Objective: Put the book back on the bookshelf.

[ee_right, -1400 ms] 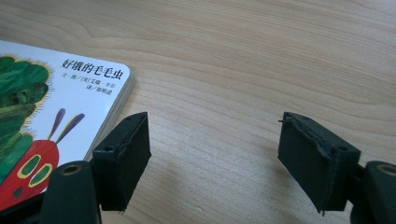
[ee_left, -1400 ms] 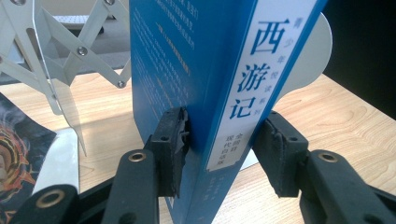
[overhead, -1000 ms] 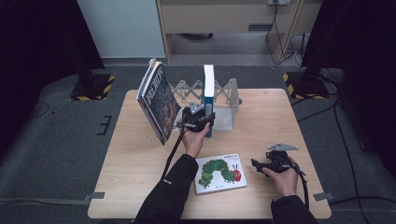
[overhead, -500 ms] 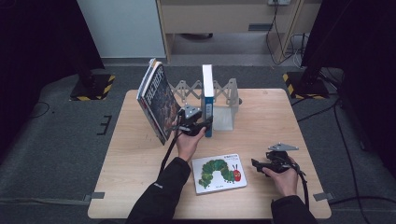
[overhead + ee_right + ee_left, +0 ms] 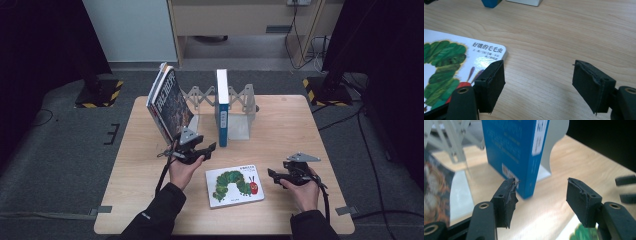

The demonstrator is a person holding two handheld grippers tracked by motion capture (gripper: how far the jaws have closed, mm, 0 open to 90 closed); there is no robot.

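Note:
A blue book [image 5: 221,107] stands upright against the grey metal bookend [image 5: 241,120] at the table's middle back. My left gripper [image 5: 209,148] hovers just in front of and left of that blue book [image 5: 516,150]. Its jaws have just been opening; my left gripper [image 5: 540,195] is open with nothing between the pads, and the book's bottom corner lies just past the left fingertip [image 5: 507,195]. A caterpillar picture book [image 5: 234,184] lies flat near the front. My right gripper [image 5: 272,175] rests to its right. In its own view my right gripper [image 5: 539,85] is open over bare wood beside the caterpillar book [image 5: 449,67].
A dark-covered book [image 5: 167,102] leans tilted at the left of the folding rack [image 5: 200,95]. The bookend's plate [image 5: 555,145] stands behind the blue book. Bare wood table [image 5: 310,120] stretches to the right. Dark floor surrounds the table.
My left hand has drawn back from the blue book, toward the person and leftward, and its jaws stand wider. The right hand has stayed in place.

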